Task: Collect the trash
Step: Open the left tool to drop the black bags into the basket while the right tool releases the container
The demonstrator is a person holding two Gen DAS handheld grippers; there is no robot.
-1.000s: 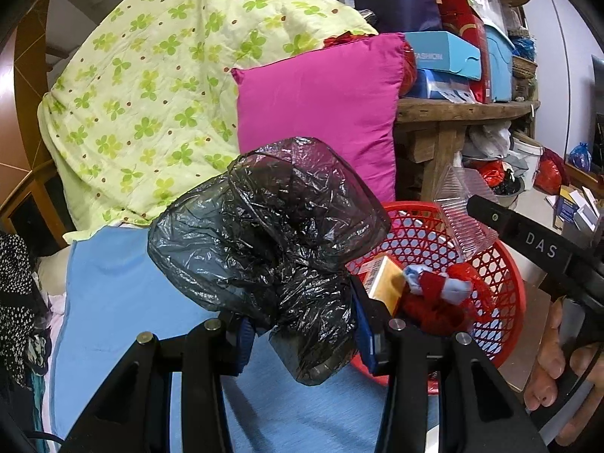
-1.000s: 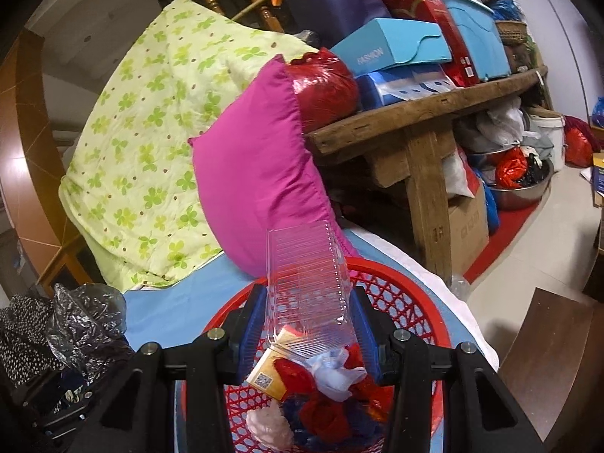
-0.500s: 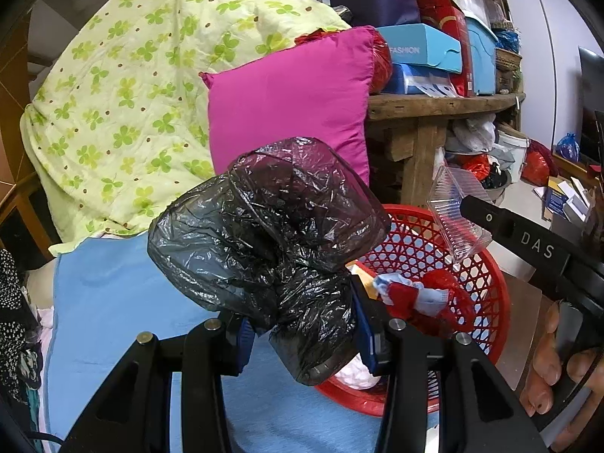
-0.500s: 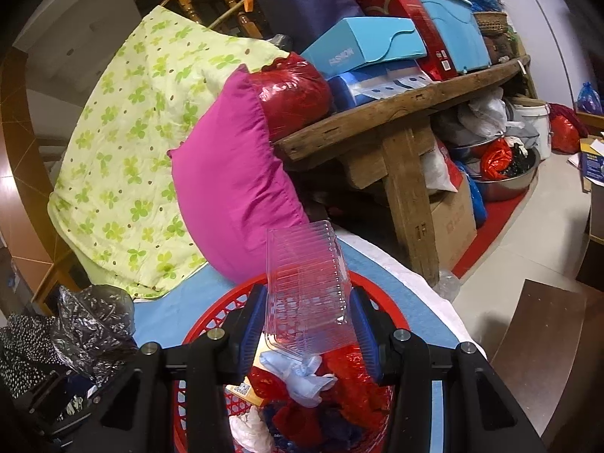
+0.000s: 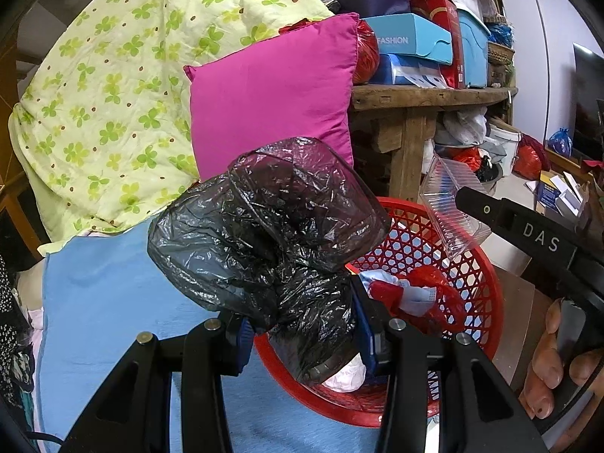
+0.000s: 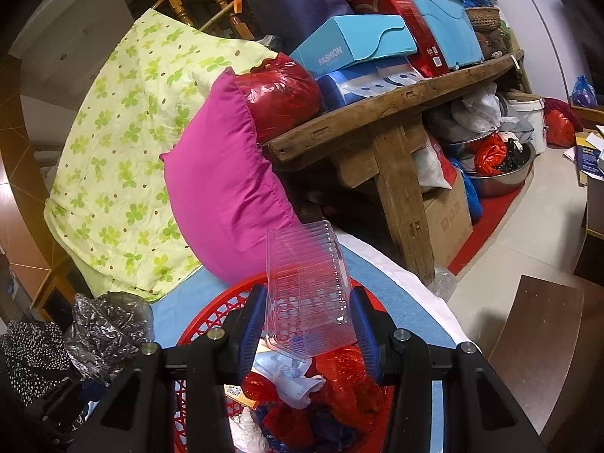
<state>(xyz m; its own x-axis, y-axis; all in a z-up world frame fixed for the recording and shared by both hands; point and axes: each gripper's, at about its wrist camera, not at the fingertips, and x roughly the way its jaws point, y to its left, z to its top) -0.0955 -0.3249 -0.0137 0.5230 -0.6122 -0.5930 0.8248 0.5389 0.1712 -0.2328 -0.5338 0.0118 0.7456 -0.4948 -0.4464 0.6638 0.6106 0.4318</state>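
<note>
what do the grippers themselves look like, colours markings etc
Both the left gripper and the right gripper are matte black frames with angular cut-outs, silver round bolt heads on top and blue pads lining the fingers. From the left wrist view, the right one's side reads "DAS" in pale letters. A bare hand with no visible sleeve grips it.

Basket [image 5: 487, 287] on mattress [image 5: 105, 302], near right edge; trash inside. Pillow [image 5: 271, 94] behind basket, against bench [image 6: 377, 113]. Quilt [image 5: 102, 94] left of pillow.
</note>
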